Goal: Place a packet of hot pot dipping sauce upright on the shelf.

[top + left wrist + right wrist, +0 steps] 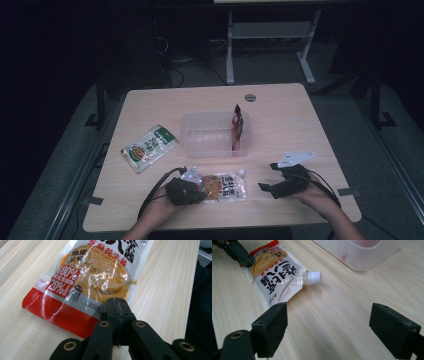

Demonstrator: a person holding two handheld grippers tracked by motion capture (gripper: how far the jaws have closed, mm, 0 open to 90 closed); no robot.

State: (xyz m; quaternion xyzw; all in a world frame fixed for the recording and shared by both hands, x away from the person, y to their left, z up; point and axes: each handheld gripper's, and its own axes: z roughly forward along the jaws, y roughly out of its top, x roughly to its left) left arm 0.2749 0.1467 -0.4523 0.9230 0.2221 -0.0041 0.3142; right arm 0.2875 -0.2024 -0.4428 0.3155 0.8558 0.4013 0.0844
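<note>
A spouted sauce pouch (225, 187), red at one end with a white screw cap at the other, lies flat near the table's front edge. My left gripper (192, 191) sits at its red end. In the left gripper view the two jaws (116, 305) are pressed together over the bottom corner of the pouch (95, 277), and that corner is hidden behind them. My right gripper (268, 177) rests to the right of the pouch. Its jaws (328, 332) stand wide apart over bare wood, with the capped end of the pouch (277, 275) a little ahead of them.
A clear plastic box (200, 146) stands mid-table with a red packet (237, 127) upright against its right wall. A green and white packet (149, 148) lies to its left. A round grommet (250, 97) sits near the far edge. Beyond the table are desk legs and cables.
</note>
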